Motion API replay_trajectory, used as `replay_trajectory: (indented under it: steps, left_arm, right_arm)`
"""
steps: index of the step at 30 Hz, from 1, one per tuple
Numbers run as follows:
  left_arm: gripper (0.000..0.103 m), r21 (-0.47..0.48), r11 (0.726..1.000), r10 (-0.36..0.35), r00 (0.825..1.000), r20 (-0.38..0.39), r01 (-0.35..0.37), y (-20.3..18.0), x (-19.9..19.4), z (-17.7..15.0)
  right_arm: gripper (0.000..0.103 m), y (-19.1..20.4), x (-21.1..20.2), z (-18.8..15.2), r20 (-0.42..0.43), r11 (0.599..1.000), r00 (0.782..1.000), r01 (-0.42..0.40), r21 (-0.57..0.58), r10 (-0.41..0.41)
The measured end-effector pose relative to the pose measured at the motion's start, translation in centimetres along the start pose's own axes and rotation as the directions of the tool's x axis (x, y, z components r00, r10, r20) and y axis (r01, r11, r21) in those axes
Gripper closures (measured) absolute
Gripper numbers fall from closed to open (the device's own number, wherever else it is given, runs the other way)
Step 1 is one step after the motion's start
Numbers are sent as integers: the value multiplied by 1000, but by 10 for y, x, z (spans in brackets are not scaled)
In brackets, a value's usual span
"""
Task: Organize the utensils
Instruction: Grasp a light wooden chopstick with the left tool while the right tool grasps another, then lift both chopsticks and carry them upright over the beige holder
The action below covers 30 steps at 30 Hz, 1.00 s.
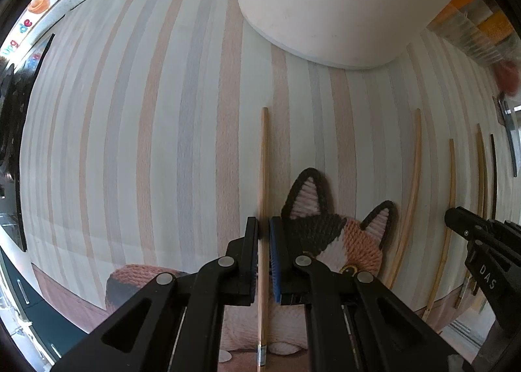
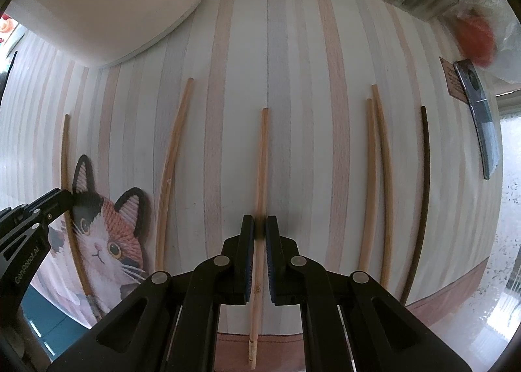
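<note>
Left wrist view: a pale wooden chopstick (image 1: 263,209) runs straight up the lower centre of the frame, passing between the fingers of the left gripper (image 1: 263,232). The fingers are nearly together, the left one against the stick, the blue pad of the right one just beside it; it looks pinched. The stick's lower end, with a metal band, shows at the bottom edge.

Right wrist view: a second light chopstick (image 2: 260,196) lies centre frame, between the fingers of the right gripper (image 2: 260,228), closed down onto it (the contact point is blurred, but no gap shows).

Both sticks lie along a striped placemat (image 2: 293,46) on the surface. A cat-shaped woven coaster (image 1: 338,235) sits just right of the left gripper; that stick crosses its left edge.

Only the right view shows the spread clearly: one loose chopstick (image 2: 172,163) left of centre, a pair touching (image 2: 374,183) at right, and a dark chopstick (image 2: 423,196) further right. It also shows the cat's face, and the left gripper entering at the lower left.

Only the left view shows the white round container (image 1: 325,4) filling the upper centre; the right view catches only its edge, upper left.
</note>
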<state>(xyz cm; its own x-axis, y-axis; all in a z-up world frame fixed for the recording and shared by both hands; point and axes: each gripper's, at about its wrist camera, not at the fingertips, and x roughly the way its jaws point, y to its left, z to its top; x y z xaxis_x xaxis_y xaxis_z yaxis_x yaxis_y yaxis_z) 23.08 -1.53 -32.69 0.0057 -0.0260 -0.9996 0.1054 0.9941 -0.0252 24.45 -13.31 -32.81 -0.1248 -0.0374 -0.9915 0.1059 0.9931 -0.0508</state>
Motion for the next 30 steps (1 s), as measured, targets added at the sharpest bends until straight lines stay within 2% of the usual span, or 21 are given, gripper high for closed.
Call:
replay_trajectory:
  steps: [3,8,17,21,25,28,30]
  left_arm:
    - [99,7,1000,24,999,43,-25,1,-6,-7]
    - [99,12,1000,20,994,112,-22,5,-29,-16]
    - [99,27,999,-42,980,192,37,10,-78,-29]
    - [99,37,997,-74,968,239,67,11,-102,-35]
    - [99,41,993,-118,946,302,110,16,-140,-38]
    - [99,46,988,-157,919,362,150,17,-177,-39]
    - [99,52,984,-178,889,422,172,17,-208,-38]
  right_arm:
    - [96,-1,-3,-6,29,1000,1000,-5,10,5]
    - [96,-10,-10,-22,90,998,995,-42,37,39]
    - [96,-15,-50,-39,189,994,977,-107,25,100]
    - [96,-21,-73,-44,239,989,961,-146,19,138]
    - [96,-24,-108,-44,312,982,934,-187,10,175]
    - [96,-25,-139,-41,376,976,904,-219,2,202]
    - [96,-26,-161,-37,416,971,883,-238,-3,218]
